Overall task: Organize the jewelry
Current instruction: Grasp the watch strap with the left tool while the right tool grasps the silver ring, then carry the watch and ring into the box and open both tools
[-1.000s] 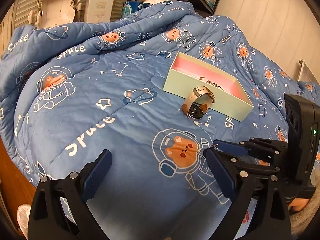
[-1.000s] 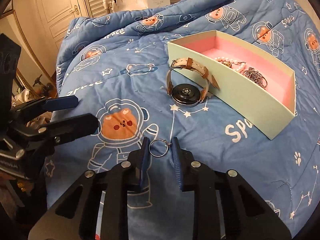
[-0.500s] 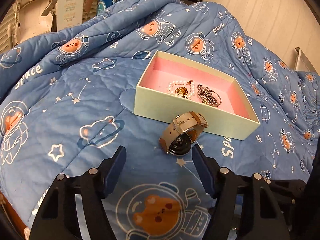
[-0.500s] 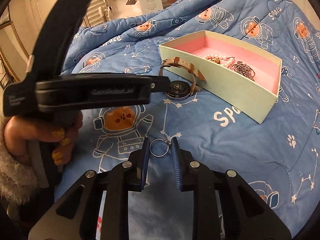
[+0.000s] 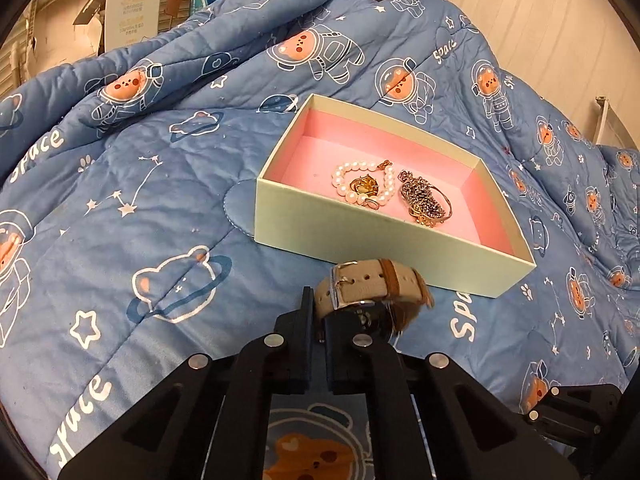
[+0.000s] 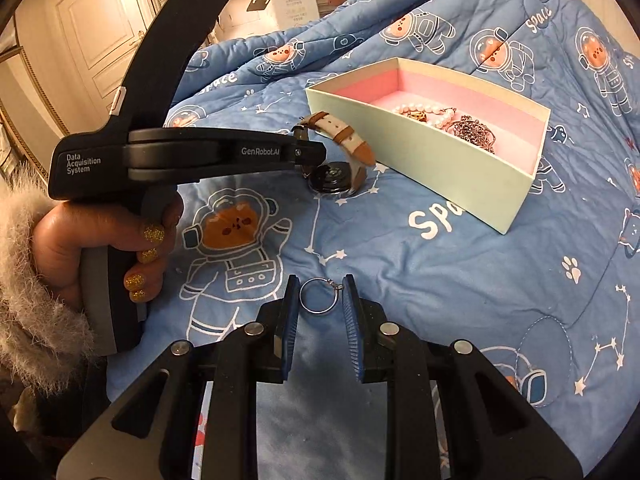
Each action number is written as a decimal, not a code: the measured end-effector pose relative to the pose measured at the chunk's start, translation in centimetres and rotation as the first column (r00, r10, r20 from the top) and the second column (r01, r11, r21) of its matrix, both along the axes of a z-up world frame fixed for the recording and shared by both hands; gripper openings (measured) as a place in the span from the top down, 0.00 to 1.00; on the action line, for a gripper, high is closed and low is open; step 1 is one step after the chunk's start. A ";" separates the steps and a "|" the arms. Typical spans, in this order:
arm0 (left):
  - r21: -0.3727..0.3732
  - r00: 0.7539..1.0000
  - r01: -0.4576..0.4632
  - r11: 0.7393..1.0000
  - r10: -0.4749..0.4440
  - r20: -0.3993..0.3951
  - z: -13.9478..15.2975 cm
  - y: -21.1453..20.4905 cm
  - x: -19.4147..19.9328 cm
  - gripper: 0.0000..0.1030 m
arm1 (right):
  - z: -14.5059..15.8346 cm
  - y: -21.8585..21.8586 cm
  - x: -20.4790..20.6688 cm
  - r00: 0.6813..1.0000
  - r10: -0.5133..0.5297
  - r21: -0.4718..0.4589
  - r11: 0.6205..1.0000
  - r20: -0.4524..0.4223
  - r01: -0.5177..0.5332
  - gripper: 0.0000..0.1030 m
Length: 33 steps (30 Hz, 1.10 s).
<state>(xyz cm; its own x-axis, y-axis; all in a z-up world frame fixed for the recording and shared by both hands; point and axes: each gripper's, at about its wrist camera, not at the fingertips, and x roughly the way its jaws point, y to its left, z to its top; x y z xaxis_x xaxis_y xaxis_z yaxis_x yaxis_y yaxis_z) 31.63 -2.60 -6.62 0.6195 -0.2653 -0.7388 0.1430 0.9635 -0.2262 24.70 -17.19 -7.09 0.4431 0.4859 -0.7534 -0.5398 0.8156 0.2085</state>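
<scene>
Your left gripper (image 5: pixel 318 322) clamps the beige-strapped wristwatch (image 5: pixel 370 292) at lower centre, beside the mint-green pink-lined box (image 5: pixel 360 236). Your right gripper (image 6: pixel 320 300) pinches a thin silver ring (image 6: pixel 319 296) above the blue quilt (image 6: pixel 440 280).

Warm, dim indoor light, soft shadows, strong fisheye bending with dark vignetted corners, mild blur throughout.

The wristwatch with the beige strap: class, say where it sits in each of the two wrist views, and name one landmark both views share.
Left wrist view: the wristwatch sits at lower centre, right at the tips of the left gripper, in front of the box's near wall.
Right wrist view: the wristwatch sits upper centre, at the left gripper's tip, left of the box.
Shared landmark: the pale green box with pink lining.
</scene>
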 end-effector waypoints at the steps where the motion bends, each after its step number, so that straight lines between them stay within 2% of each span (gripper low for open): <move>1: -0.004 1.000 0.001 1.000 -0.001 0.003 0.1 0.1 -0.2 0.96 | 0.0 0.0 0.0 1.000 0.000 0.000 1.000 0.001 0.000 0.78; 5: -0.002 1.000 0.006 1.000 -0.006 0.016 0.6 0.5 -1.2 0.96 | 0.1 -0.3 -0.2 1.000 0.000 -0.001 1.000 0.003 0.000 0.78; 13: -0.049 0.999 0.009 0.999 -0.007 0.035 2.0 1.7 -3.5 0.96 | 1.1 -1.0 -0.3 1.000 0.014 -0.001 1.000 0.015 -0.014 0.78; 19: -0.082 0.997 0.038 0.996 -0.033 0.070 4.3 1.4 -3.9 0.96 | 2.9 -1.7 0.3 0.999 0.026 0.027 0.999 0.032 -0.027 0.78; 23: -0.112 0.995 0.061 0.992 -0.052 0.083 5.9 0.8 -3.4 0.96 | 4.8 -2.0 1.1 0.997 0.031 0.033 0.999 0.077 -0.033 0.78; 33: -0.058 0.990 0.074 0.996 -0.066 0.125 8.7 -0.6 -0.3 0.96 | 8.8 -2.8 4.9 0.980 0.017 0.014 1.000 0.196 -0.021 0.78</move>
<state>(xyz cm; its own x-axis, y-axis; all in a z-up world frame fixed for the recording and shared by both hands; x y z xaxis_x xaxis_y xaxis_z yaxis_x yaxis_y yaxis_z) 31.35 -3.18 2.04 0.6828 -0.3545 -0.6389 0.2401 0.9347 -0.2620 29.55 -20.02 1.73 0.5720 0.5069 -0.6448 -0.5869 0.8021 0.1099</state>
